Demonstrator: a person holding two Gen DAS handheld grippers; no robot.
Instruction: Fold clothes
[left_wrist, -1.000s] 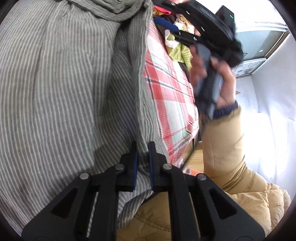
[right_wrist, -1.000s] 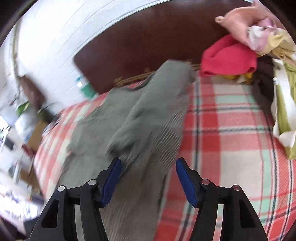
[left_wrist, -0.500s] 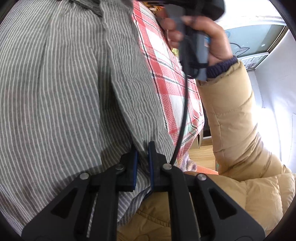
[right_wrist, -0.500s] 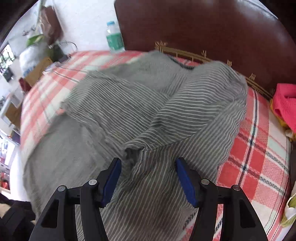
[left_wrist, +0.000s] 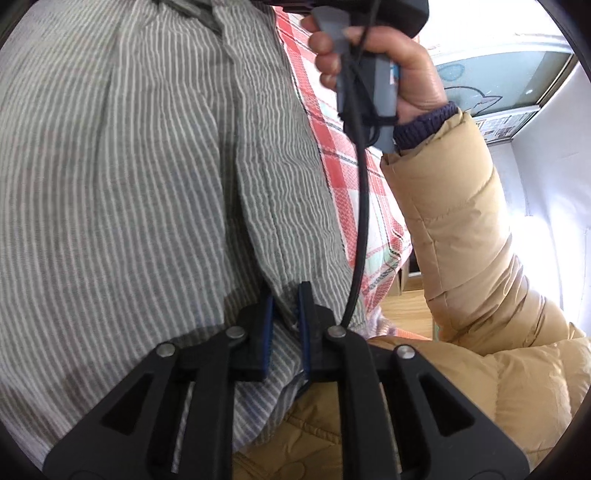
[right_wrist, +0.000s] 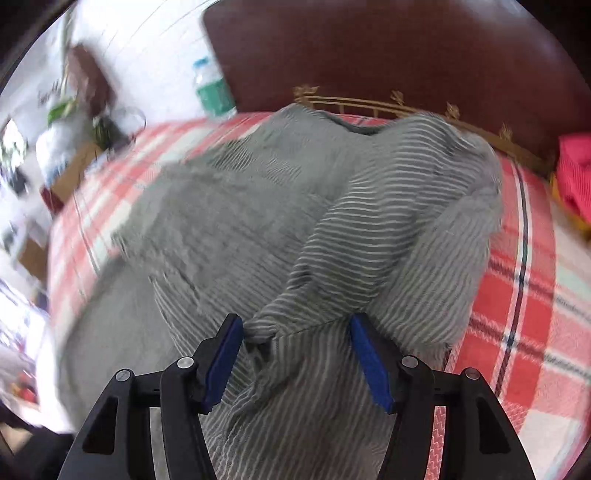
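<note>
**Striped shirt spread on the bed**

My left gripper (left_wrist: 285, 310) has just been opening, shirt hem between its narrow jaws. My right gripper (right_wrist: 297, 354) hangs wide over the grey striped shirt (right_wrist: 258, 221) lying on the plaid bedspread (right_wrist: 524, 295).

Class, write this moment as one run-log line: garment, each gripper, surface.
garment: grey striped shirt spread out | left gripper: easing open at shirt hem | right gripper: open above folded sleeve | surface: plaid bedcover
</note>
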